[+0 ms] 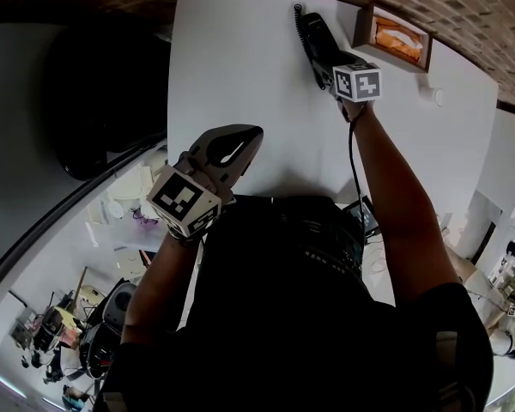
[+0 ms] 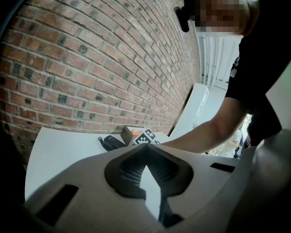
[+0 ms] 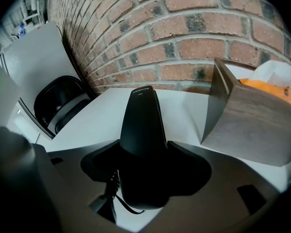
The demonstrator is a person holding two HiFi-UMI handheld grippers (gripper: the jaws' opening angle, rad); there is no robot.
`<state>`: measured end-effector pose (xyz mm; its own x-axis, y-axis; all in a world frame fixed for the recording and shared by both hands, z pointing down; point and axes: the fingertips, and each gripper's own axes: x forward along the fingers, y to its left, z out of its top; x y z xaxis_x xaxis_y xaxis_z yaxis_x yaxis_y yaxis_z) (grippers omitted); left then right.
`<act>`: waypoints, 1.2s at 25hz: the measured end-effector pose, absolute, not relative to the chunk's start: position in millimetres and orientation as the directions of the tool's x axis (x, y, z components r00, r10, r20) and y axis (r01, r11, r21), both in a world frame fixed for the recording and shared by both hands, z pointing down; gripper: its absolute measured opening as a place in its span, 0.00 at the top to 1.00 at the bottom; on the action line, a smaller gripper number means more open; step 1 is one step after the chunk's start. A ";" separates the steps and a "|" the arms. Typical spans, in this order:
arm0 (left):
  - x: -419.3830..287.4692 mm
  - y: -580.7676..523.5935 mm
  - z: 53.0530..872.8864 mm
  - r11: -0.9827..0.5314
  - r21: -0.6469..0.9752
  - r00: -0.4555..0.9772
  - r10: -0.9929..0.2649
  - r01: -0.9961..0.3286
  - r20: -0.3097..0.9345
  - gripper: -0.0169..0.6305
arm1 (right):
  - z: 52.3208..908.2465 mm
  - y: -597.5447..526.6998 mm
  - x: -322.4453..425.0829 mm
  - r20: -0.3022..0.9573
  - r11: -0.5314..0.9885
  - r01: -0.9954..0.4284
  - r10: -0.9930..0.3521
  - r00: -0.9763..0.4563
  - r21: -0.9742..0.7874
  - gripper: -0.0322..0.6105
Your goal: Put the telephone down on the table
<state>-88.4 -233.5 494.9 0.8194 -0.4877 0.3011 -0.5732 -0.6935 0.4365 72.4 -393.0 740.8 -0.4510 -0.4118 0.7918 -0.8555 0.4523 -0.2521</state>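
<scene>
Handset placement is the step I judge to be in hand.

Head view: the black plastic telephone handset (image 1: 312, 37) is at 1 o'clock on the matte white table (image 1: 232, 75), near its far edge, clamped in the right gripper (image 1: 326, 65). A thin black cord (image 1: 352, 157) trails back toward 6 o'clock. A small wooden box with orange contents (image 1: 395, 39) stands just beside the handset, at 2 o'clock. The left gripper (image 1: 251, 137) hovers at 9 o'clock, well apart.

Left gripper view: its grey moulded jaws are pressed tip to tip with nothing between them, and the ribbed pads (image 2: 131, 171) show behind. The rough red brick wall (image 2: 87, 57) fills 12 o'clock.

Right gripper view: the jaws are clenched on the thick rounded end of the handset (image 3: 141, 125), a smooth, faintly glossy shell tapering away toward 12 o'clock. I cannot tell whether its underside touches the table. The box's (image 3: 242, 125) grained side is near at 3 o'clock.

I would lower the handset flat until the body bears on the table, open the jaws evenly, then back out straight. That way the slick shell should not slide, the cord should not tug it, and the box should stay untouched.
</scene>
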 end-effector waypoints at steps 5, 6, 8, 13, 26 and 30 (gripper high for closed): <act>-91.0 -229.2 489.8 -0.691 0.427 0.812 -0.498 -0.583 0.303 0.96 | 732.8 -388.3 70.4 0.785 0.488 -0.846 -0.429 -0.447 -0.214 0.52; -91.4 -228.3 488.9 -0.693 0.424 0.812 -0.499 -0.584 0.303 0.96 | 730.5 -388.5 70.9 0.781 0.486 -0.848 -0.438 -0.446 -0.212 0.52; -89.0 -225.8 486.6 -0.703 0.415 0.816 -0.493 -0.577 0.301 0.96 | 724.2 -387.1 75.8 0.773 0.478 -0.854 -0.458 -0.440 -0.204 0.52; -83.7 -217.0 474.5 -0.736 0.393 0.834 -0.474 -0.552 0.283 0.96 | 701.6 -382.7 77.7 0.747 0.476 -0.859 -0.497 -0.442 -0.191 0.52; -68.9 -182.7 425.6 -0.832 0.348 0.901 -0.385 -0.433 0.200 0.96 | 590.2 -323.6 72.4 0.612 0.432 -0.877 -0.641 -0.464 -0.211 0.52; -70.5 -175.4 406.2 -0.855 0.330 0.916 -0.364 -0.400 0.168 0.96 | 551.8 -277.6 64.4 0.565 0.420 -0.875 -0.673 -0.477 -0.239 0.52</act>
<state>-70.5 -175.4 406.2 0.9162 -0.3639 0.1681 -0.4001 -0.8549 0.3302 64.4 -277.6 551.8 -0.4775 -0.6726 0.5654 -0.8753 0.4203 -0.2392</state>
